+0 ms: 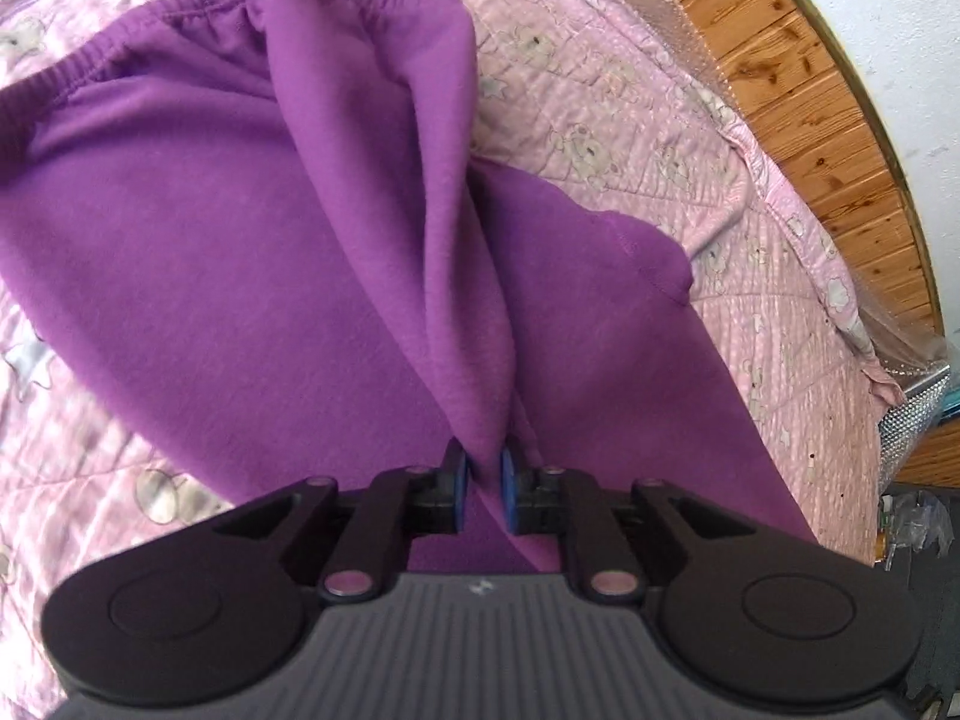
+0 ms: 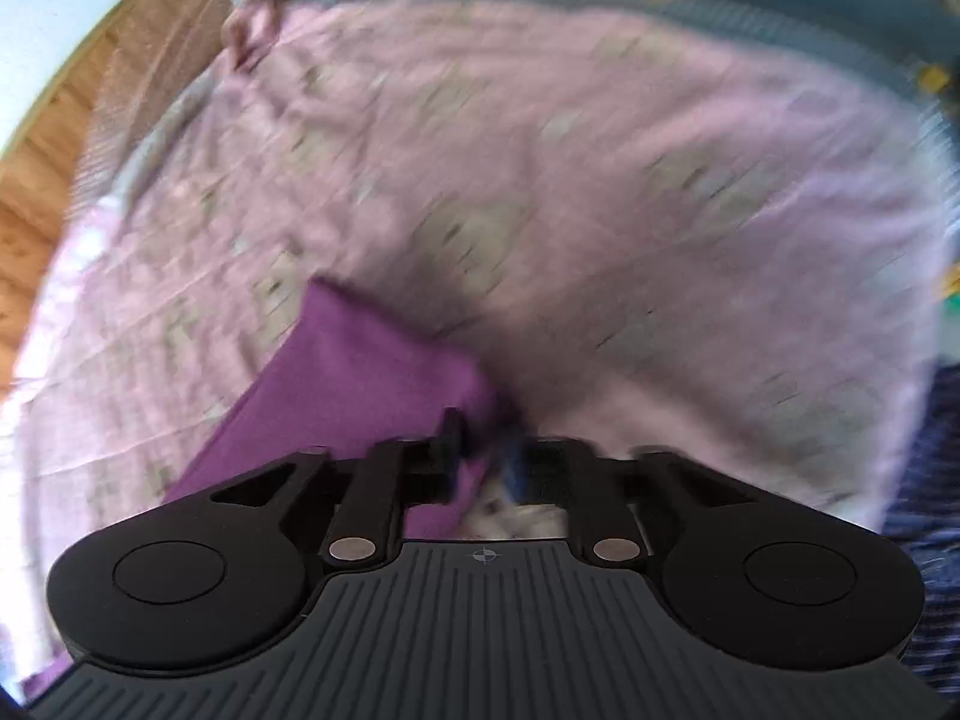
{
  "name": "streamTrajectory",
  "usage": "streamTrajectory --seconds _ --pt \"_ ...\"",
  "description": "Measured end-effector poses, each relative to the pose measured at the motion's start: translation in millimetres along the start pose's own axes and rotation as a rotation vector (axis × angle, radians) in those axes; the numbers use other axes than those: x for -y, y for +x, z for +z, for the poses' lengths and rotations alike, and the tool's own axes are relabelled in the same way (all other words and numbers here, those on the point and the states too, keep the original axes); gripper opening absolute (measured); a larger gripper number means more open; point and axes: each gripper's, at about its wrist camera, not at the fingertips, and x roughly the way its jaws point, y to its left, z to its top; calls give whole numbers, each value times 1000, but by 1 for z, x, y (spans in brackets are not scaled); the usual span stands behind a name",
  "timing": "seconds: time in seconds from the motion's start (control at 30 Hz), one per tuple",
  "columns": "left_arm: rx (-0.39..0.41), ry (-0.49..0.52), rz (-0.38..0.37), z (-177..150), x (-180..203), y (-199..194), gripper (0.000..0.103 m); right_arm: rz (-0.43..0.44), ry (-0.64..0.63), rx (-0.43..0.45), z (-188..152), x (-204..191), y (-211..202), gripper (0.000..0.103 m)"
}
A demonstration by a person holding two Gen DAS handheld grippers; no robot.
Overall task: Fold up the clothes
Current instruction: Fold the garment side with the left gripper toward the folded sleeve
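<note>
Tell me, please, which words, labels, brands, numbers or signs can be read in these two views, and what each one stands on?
No readable text in either view.
Small pale emblem on the left gripper's body: no letters can be read.
Small round crosshair mark on the right gripper's body: a sign only.
Purple garment and pink quilt: teddy bears and stars only, no words.

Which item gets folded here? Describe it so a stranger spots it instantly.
Start at the pink quilt printed with bears and stars. On it lies a purple fleece garment, one fold pinched in the left gripper. It is the only solid purple piece, with a gathered elastic edge.
</note>
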Motion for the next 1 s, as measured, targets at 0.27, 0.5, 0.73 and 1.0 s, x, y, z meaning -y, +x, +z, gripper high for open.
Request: streamTrajectory --seconds 0.27,0.5,0.73,1.0 --pt "123 -38 26 27 0 -33 34 71 -404 163 -27 -103 -46 34" --pt "261 9 252 79 12 -43 43 251 -575 -23 -69 -197 -12 36" --pt "125 353 418 128 70 34 59 377 -797 -158 -153 -270 -3 45" --pt "323 183 273 120 27 -33 3 316 -850 -158 -193 -269 -28 48"
